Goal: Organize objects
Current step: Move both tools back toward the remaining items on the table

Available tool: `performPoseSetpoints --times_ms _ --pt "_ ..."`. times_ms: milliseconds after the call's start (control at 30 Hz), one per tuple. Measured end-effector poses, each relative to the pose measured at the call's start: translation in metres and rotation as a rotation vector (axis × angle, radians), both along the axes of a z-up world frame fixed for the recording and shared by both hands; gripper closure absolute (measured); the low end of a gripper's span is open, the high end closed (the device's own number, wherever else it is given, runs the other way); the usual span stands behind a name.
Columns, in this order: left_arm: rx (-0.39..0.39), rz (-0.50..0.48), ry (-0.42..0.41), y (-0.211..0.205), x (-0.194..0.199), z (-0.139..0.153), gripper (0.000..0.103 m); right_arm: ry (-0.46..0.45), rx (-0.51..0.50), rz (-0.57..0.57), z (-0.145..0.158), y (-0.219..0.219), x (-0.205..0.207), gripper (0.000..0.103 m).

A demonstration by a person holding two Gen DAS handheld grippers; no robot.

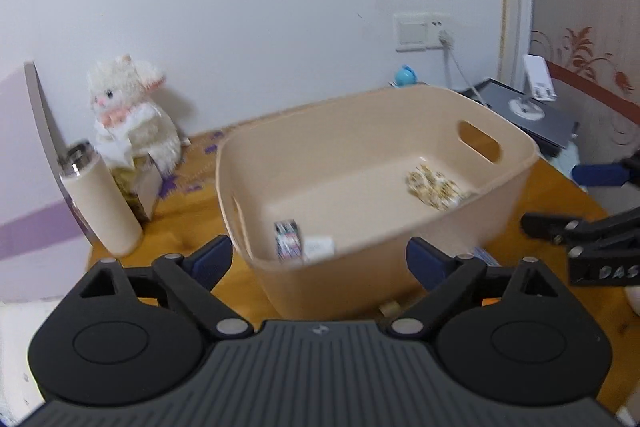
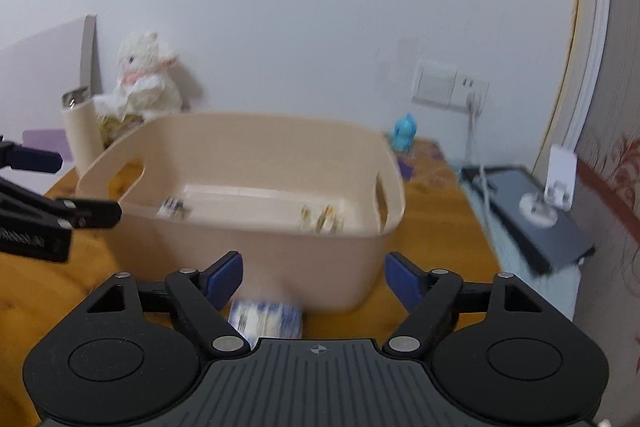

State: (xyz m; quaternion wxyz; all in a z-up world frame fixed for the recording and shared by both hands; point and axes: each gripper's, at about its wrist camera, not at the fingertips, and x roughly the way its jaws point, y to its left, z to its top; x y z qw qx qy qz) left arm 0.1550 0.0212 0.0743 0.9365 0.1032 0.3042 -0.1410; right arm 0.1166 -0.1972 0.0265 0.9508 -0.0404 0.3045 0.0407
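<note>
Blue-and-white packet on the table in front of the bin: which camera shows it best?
The right wrist view. The packet lies there on the table between the bin and the open right gripper, blurred but mostly visible. The left wrist view shows only a corner of it past the bin's near wall.

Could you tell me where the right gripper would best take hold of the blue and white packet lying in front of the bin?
Probably across its short sides, coming down from above. The blue and white packet lies flat on the wooden table, right under the open right gripper, close to the beige bin. Blur hides its exact edges.
</note>
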Motion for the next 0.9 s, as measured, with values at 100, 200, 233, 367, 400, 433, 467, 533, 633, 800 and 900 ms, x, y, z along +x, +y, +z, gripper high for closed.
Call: performPoseSetpoints --times_ms 100,200,233,367,400,433,467,533,633,800,900 --pt "-0.016 -0.009 0.027 0.007 -0.014 -0.007 0.009 0.040 0.011 -0.004 -0.016 -0.003 -0.012 0.018" --pt "-0.002 -0.018 0.041 0.011 -0.027 -0.017 0.009 0.079 0.005 -0.001 -0.031 -0.002 -0.025 0.017" --pt "0.006 -0.023 0.044 0.011 -0.030 -0.021 0.009 0.092 0.007 0.000 -0.036 -0.003 -0.029 0.017" --pt "0.035 -0.015 0.081 0.014 -0.037 -0.043 0.009 0.142 0.036 0.012 -0.054 0.000 -0.044 0.013" --pt "0.035 -0.008 0.099 0.014 -0.037 -0.050 0.009 0.153 0.040 0.013 -0.058 0.001 -0.047 0.013" --pt "0.032 -0.003 0.117 0.015 -0.037 -0.056 0.009 0.164 0.045 0.014 -0.063 0.002 -0.050 0.013" --pt "0.031 -0.001 0.132 0.016 -0.037 -0.061 0.009 0.173 0.051 0.018 -0.066 0.003 -0.051 0.013" --pt "0.037 0.001 0.151 0.018 -0.039 -0.070 0.009 0.190 0.065 0.032 -0.072 0.006 -0.056 0.012" --pt "0.060 0.002 0.156 0.017 -0.042 -0.081 0.009 0.204 0.074 0.056 -0.077 0.011 -0.061 0.011" --pt "0.075 0.004 0.172 0.014 -0.043 -0.093 0.009 0.228 0.062 0.089 -0.087 0.026 -0.059 0.009" --pt "0.069 0.008 0.185 0.013 -0.041 -0.099 0.009 0.239 0.053 0.096 -0.094 0.035 -0.054 0.009"
